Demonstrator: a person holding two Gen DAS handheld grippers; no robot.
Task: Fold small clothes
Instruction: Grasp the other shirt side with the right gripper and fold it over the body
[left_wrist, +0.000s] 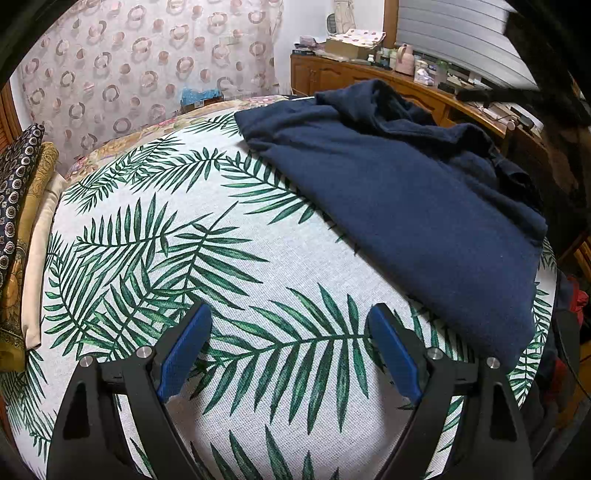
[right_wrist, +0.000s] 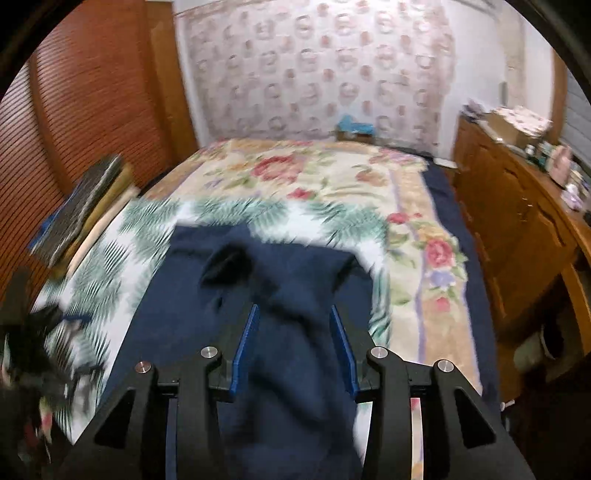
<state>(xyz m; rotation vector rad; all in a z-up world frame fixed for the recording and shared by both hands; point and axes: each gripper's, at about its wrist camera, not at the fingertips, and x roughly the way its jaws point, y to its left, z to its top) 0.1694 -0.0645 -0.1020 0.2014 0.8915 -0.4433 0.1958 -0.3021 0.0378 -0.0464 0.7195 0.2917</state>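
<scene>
A navy blue garment (left_wrist: 406, 206) lies partly folded on the palm-leaf cloth (left_wrist: 258, 258), with a bunched heap at its far end. My left gripper (left_wrist: 290, 312) hovers open over bare leaf print, just left of the garment's near corner, with nothing between its blue pads (left_wrist: 184, 354). In the blurred right wrist view, my right gripper (right_wrist: 294, 309) stands over the garment (right_wrist: 177, 332). Its jaws are partly apart, and a raised ridge of navy fabric shows in the gap. I see no pad pressing on the cloth.
The leaf cloth (right_wrist: 110, 266) covers a bed with a floral spread (right_wrist: 314, 173). Stacked patterned cushions (left_wrist: 18, 206) sit at the left edge. A cluttered wooden dresser (left_wrist: 369, 74) runs along the right. A patterned curtain (left_wrist: 147, 66) hangs behind.
</scene>
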